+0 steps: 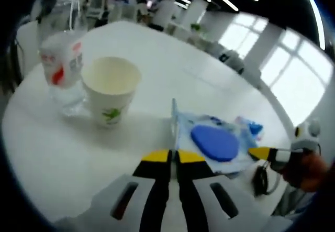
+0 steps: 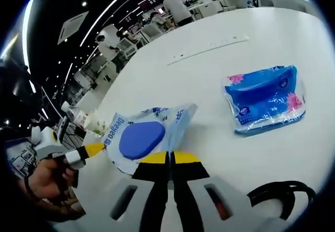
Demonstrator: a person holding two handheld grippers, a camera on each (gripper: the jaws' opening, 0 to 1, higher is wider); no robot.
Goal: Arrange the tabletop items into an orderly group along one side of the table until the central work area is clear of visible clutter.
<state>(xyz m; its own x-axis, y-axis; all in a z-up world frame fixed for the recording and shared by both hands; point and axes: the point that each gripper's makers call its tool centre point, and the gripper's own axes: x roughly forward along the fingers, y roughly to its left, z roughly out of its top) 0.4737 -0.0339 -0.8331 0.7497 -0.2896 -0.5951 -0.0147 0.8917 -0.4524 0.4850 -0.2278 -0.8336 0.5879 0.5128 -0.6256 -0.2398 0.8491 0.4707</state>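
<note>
- Left gripper (image 1: pixel 173 156): fingers pressed together at the yellow tips, right at the near edge of the wet-wipes pack (image 1: pixel 214 143). Nothing visibly pinched between them; contact with the pack edge is possible, can't confirm.
- Right gripper (image 2: pixel 168 157): fingers also clenched tip to tip, just beside the near edge of the same wet-wipes pack (image 2: pixel 144 137) (blue oval lid up). Reads as empty, not carrying anything.
- In the right gripper view, the other gripper comes in from the left, held in a person's hand (image 2: pixel 44 177), its yellow tip next to the pack's left corner.
- Worktop (image 1: pixel 157 54): white, round, mostly bare.
- Paper cup (image 1: pixel 110 89) stands upright, touching or nearly touching the water bottle (image 1: pixel 62 67) just behind it, far left in the left gripper view. My read: that pair is already a group near one edge.
- Blue tissue pack (image 2: pixel 266 98) lies flat on its own, well apart from the wet-wipes pack, to the right in the right gripper view.
- Black cable (image 2: pixel 285 192) sits near the worktop edge, by the right gripper.
- Progress estimate: early to mid. Cup and bottle are grouped; wet wipes and tissue pack look loose in the open area.
- Left to do, by my judgement: move both packs to the cup-and-bottle side and line them up.
</note>
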